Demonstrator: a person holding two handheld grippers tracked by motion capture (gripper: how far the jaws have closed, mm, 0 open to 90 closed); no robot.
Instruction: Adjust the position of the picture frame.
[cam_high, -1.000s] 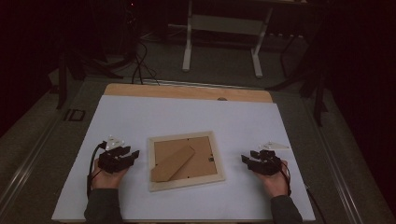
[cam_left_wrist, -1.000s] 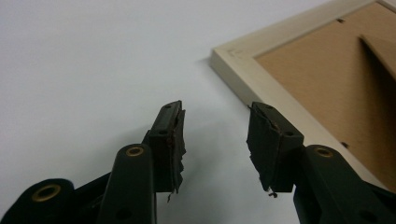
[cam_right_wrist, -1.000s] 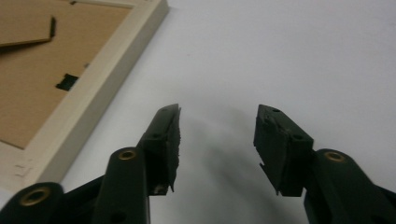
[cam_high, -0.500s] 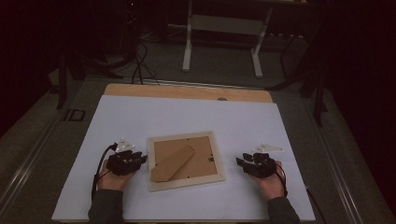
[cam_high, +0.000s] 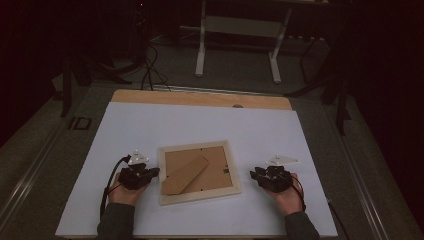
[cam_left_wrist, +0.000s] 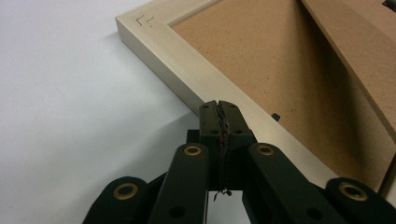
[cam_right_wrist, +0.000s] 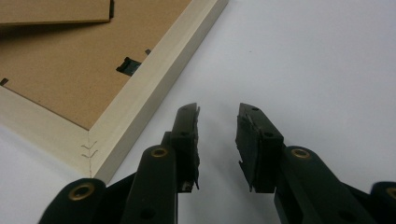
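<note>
**Two grippers flanking a face-down picture frame**

Two hand-held grippers are seen at the near edge of the counter, one on either side of a wooden picture frame (cam_high: 199, 171) that lies face down, its brown backing board (cam_high: 200, 167) and folded easel stand (cam_high: 185, 175) turned upward. The left gripper (cam_left_wrist: 219, 112) is brought right up to the frame's left rail; its fingers are pressed together with nothing between them, and the tips appear to touch or nearly touch the pale wood. The right gripper (cam_right_wrist: 218, 122) is held just beside the frame's near right corner, its fingers apart and empty above the bare sheet.

The step in hand is judged to be an approach to the frame, with no grasp yet made. A small metal tab (cam_right_wrist: 128, 66) holding the backing is visible at the inner edge of the rail. The next move is likely to call for the frame to be steadied by one gripper while a tab or the backing is worked by the other; a fine, shallow contact would be needed, since the frame could slide on the smooth sheet.

The counter (cam_high: 200, 99) is of light wood, mostly covered by a white sheet (cam_high: 200, 125). Beyond it, a dim room is seen, with white desk legs (cam_high: 201, 45) and trailing cables (cam_high: 150, 65) on a grey floor.
</note>
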